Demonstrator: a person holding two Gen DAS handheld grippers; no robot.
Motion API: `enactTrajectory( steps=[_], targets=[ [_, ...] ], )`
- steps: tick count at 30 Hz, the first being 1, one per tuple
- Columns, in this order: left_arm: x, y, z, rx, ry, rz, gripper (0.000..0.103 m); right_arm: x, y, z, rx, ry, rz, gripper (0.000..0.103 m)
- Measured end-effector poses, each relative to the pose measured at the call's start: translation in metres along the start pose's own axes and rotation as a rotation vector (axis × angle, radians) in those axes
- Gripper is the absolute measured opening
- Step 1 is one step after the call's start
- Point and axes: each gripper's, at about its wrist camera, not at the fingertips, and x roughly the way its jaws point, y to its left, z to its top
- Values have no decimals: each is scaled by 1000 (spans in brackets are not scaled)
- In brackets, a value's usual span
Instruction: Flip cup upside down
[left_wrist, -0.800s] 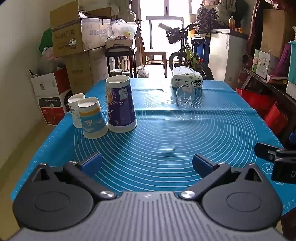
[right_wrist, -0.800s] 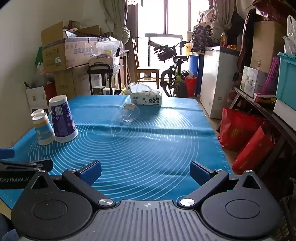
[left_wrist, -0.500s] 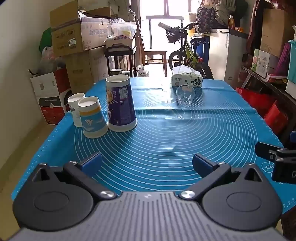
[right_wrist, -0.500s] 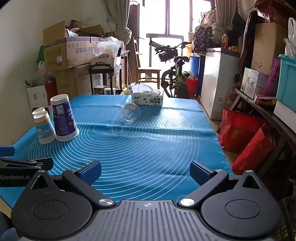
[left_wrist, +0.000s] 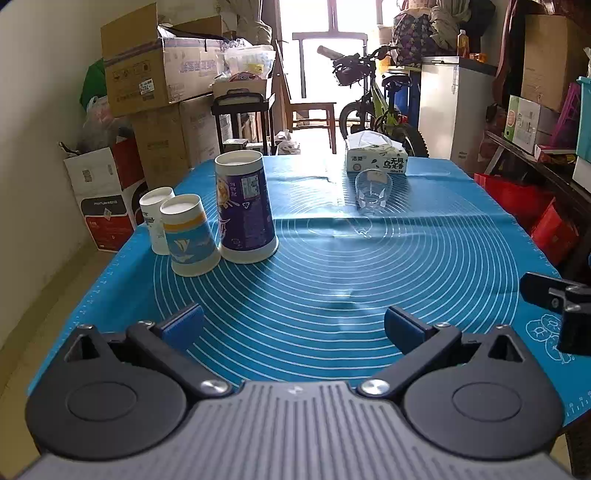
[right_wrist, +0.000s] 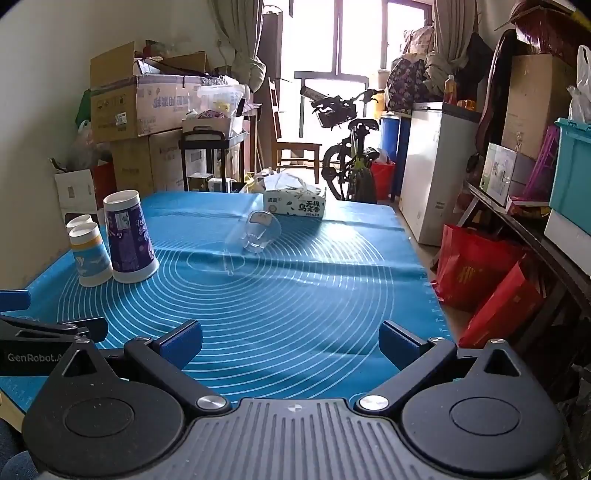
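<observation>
A clear glass cup (left_wrist: 372, 196) stands upright, mouth up, on the blue mat (left_wrist: 332, 280) near the far middle; it also shows in the right wrist view (right_wrist: 256, 235). Three paper cups stand upside down at the left: a tall purple one (left_wrist: 245, 212), a blue-and-orange one (left_wrist: 188, 236) and a white one (left_wrist: 155, 218). My left gripper (left_wrist: 293, 325) is open and empty over the mat's near edge. My right gripper (right_wrist: 290, 341) is open and empty, also near the front edge, far from the glass.
A tissue box (left_wrist: 376, 158) sits behind the glass at the mat's far edge. Cardboard boxes (left_wrist: 155, 74) stack at the left, a bicycle (left_wrist: 373, 107) and white cabinet (left_wrist: 454, 110) behind, red bags (right_wrist: 487, 280) at the right.
The right gripper has risen and tilted slightly, so the scene sits lower in its view. The left gripper and all cups have hardly moved.
</observation>
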Motion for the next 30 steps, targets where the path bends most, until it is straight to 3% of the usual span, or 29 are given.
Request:
enactTrajectory(
  steps=[30],
  targets=[
    [-2, -2, 1, 3, -5, 0, 102, -9, 1, 2, -15, -17, -8, 103]
  ],
)
